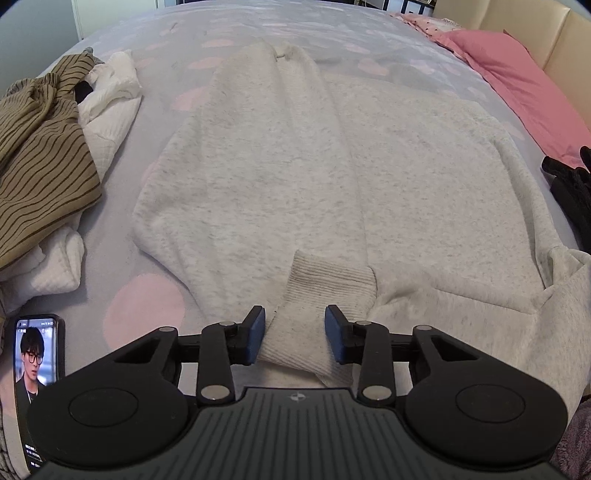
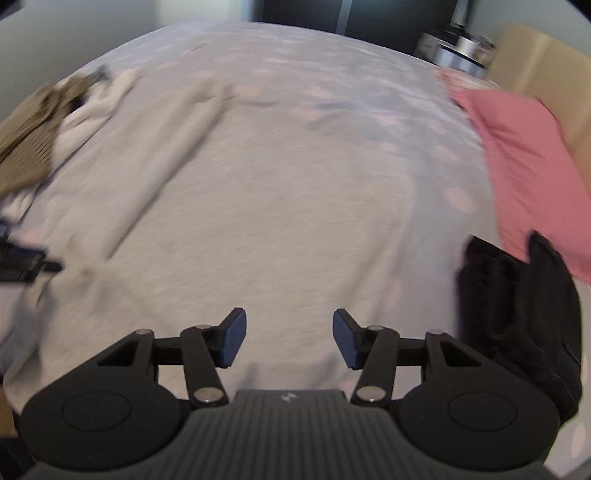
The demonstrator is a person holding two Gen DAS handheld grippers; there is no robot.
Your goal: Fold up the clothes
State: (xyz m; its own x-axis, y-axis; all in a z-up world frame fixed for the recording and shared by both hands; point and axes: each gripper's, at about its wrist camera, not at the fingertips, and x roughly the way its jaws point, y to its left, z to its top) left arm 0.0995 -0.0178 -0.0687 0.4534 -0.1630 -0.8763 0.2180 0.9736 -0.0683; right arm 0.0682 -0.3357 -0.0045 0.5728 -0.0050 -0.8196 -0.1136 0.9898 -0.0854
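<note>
pale grey heathered sweatshirt (image 1: 295, 177) lies flat on the lilac bedsheet with pink dots (image 1: 144, 314), one sleeve folded across the body. its ribbed cuff (image 1: 325, 284) sits between the spread fingers of the left gripper (image 1: 294, 338), unpinched. right gripper (image 2: 289, 338) over the body, fingers spread, empty. olive striped garment (image 1: 44, 147) at left, phone (image 1: 35, 354) near.

Bed (image 1: 332, 40) fills both views; its cover is lilac with pale pink dots. Cream padded headboard (image 1: 535, 33) at 1–2 o'clock, pink pillow (image 1: 517, 85) lying against it. Pale wall at 11 o'clock. Right wrist view: dark cabinet (image 2: 303, 14) at 12 o'clock beyond the bed. Lighting soft and even.
</note>
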